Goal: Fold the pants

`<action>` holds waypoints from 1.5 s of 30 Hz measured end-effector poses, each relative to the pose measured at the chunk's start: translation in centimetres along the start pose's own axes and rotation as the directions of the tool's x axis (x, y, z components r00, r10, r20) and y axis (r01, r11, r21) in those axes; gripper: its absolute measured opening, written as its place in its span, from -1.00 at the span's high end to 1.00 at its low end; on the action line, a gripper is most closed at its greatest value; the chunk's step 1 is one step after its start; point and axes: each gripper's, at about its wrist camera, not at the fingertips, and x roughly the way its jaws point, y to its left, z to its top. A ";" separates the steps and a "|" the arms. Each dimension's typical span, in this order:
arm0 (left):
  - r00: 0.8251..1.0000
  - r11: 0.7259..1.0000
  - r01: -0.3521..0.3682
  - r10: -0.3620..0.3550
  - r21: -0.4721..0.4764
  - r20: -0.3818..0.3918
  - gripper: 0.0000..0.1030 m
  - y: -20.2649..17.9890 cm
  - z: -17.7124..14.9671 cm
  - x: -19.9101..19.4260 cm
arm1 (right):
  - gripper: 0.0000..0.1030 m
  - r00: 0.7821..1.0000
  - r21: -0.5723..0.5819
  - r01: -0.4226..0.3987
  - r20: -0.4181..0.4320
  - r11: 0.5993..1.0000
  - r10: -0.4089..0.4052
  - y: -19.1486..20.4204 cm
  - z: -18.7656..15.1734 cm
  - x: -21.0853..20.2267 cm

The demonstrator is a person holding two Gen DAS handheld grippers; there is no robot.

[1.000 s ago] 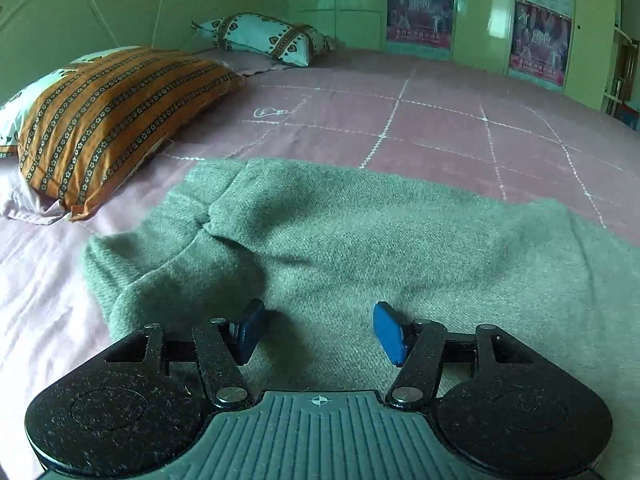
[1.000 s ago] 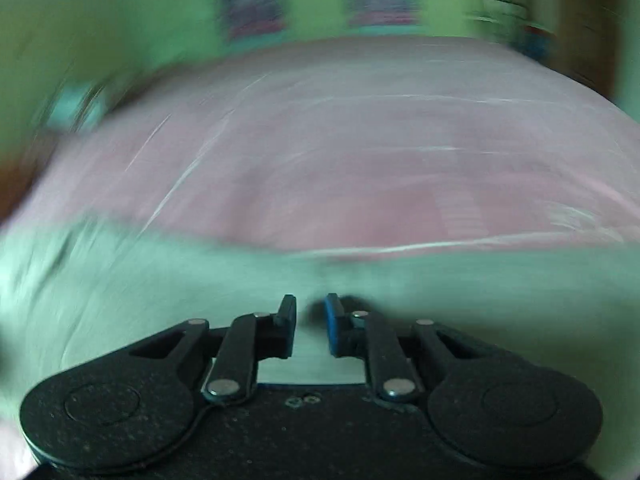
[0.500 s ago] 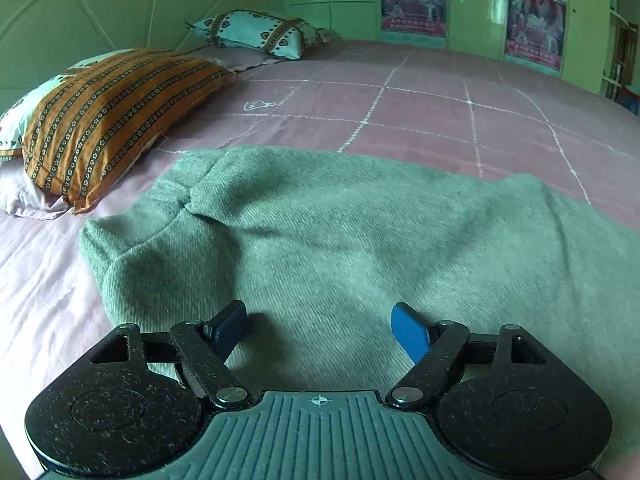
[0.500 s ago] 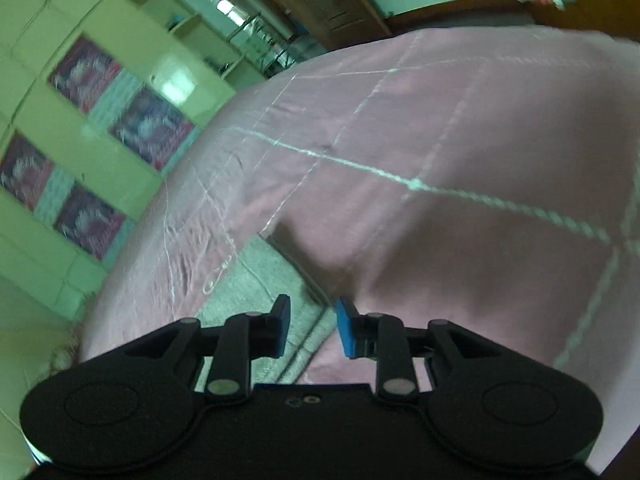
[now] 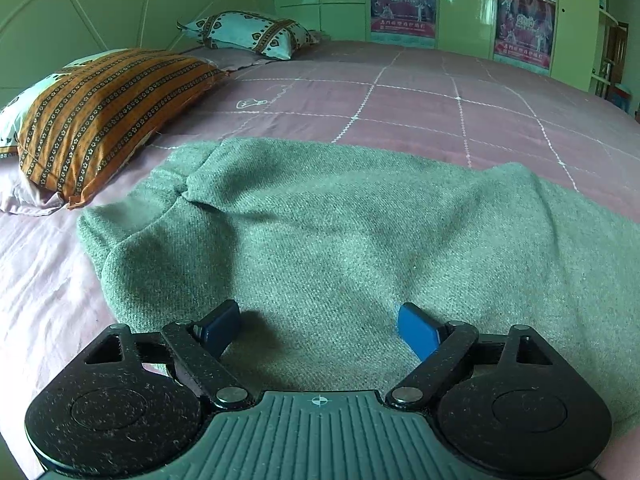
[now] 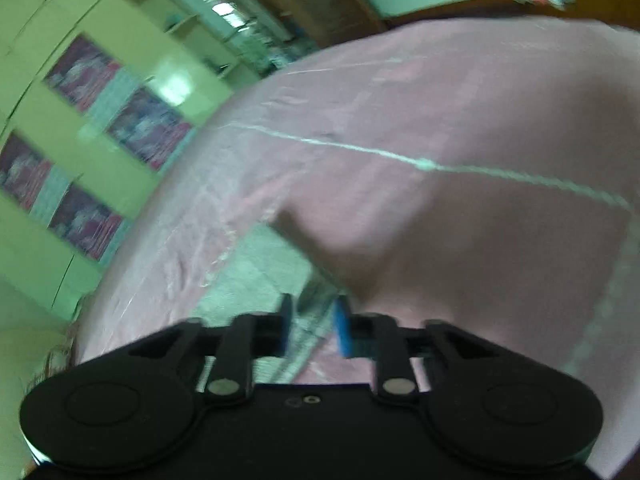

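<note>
Grey-green knit pants point(image 5: 340, 220) lie spread on the pink bed sheet point(image 5: 420, 96), with a bunched end at the left. My left gripper point(image 5: 318, 326) is open and empty, its blue pads low over the near part of the pants. In the blurred, tilted right wrist view, a strip of the pants point(image 6: 256, 276) runs from the bed toward my right gripper point(image 6: 312, 326). Its jaws stand a small gap apart with fabric seen in the gap; I cannot tell whether they pinch it.
An orange striped pillow point(image 5: 100, 116) lies at the left and a light patterned pillow point(image 5: 248, 34) at the far end by the headboard. Green cupboards with posters point(image 5: 404, 0) stand beyond the bed. They also show in the right wrist view point(image 6: 80, 120).
My left gripper opened wider and drew back a little over the pants. My right gripper swung and tilted from facing the pants to looking across the bed's far side.
</note>
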 end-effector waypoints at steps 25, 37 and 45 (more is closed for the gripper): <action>0.999 0.999 -0.021 0.022 0.050 -0.023 -0.96 0.1 0.6 0.3 | 0.74 1.000 -0.082 -0.020 -0.026 0.996 0.018 0.4 0.6 1.0; 0.963 0.928 0.226 -0.258 0.295 0.076 -0.95 -15.4 7.3 1.3 | 0.76 0.991 -0.566 -0.112 -0.123 0.817 0.051 17.8 -5.9 7.7; 0.957 0.874 0.259 -0.291 0.411 0.015 -0.96 -20.8 7.1 4.6 | 0.80 0.917 -0.797 -0.334 -0.398 0.504 -0.021 28.0 -20.3 15.9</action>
